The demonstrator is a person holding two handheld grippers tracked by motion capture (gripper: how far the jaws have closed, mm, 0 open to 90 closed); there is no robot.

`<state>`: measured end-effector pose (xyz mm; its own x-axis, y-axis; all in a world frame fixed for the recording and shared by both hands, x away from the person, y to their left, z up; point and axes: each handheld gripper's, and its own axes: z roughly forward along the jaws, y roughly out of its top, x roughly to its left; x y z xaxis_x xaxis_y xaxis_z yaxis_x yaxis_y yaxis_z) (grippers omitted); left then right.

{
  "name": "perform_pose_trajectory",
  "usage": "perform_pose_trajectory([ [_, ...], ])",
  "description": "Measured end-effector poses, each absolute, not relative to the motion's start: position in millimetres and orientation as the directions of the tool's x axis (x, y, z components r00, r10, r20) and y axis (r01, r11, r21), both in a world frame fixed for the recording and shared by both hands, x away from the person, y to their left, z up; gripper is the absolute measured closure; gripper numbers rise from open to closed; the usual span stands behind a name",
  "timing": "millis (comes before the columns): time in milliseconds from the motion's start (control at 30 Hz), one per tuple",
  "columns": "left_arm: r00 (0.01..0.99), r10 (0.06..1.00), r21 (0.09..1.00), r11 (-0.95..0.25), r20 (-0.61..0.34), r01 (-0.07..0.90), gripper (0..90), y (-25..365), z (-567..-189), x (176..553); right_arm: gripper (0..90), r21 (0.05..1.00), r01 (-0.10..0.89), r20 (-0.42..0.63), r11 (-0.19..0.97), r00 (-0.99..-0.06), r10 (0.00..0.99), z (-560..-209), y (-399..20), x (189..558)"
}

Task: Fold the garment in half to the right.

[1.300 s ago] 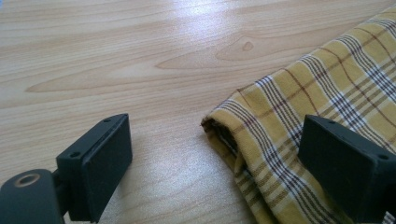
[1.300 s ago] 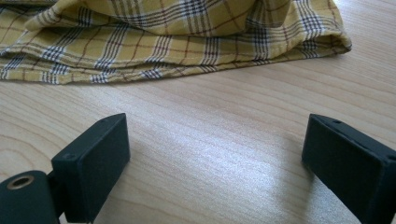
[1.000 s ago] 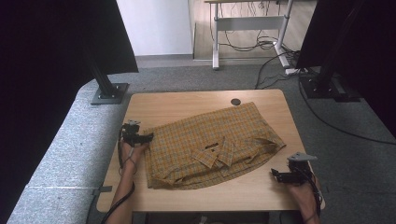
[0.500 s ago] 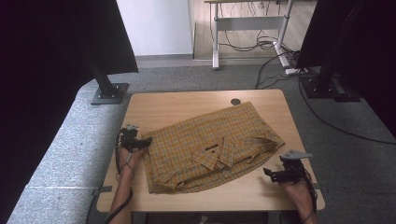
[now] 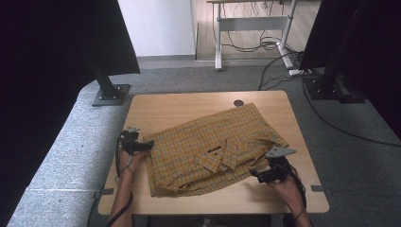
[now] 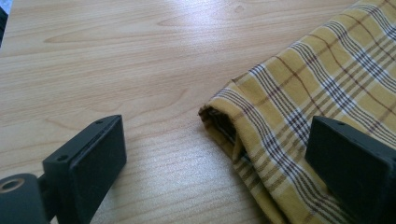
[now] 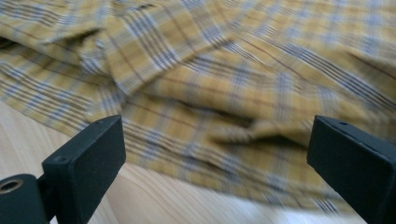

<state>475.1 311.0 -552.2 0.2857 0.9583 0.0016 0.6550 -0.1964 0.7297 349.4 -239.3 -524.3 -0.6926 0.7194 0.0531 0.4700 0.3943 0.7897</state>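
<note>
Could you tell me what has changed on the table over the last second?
The right tool has moved in from the table's right edge to the plaid shirt, jaws open. The left tool stayed at the shirt's left edge, its jaws just opening wider, gripping nothing. The shirt and table are unchanged.

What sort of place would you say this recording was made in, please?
Probably a lab or recording workspace, not a home. A plain wooden table holding a plaid shirt stands on grey carpet, flanked by black stands, with loose cables by a desk frame behind.
</note>
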Motion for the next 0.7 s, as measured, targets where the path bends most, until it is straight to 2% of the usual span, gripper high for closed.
perform_pose_trajectory([
  [700,0.285,0.958,0.730,-0.195,0.001,0.655,5.9,309.4,-552.3,468.5,3.9,0.799,0.326,0.013,0.505,-0.849,0.528,-510.3,-146.3,361.1],
])
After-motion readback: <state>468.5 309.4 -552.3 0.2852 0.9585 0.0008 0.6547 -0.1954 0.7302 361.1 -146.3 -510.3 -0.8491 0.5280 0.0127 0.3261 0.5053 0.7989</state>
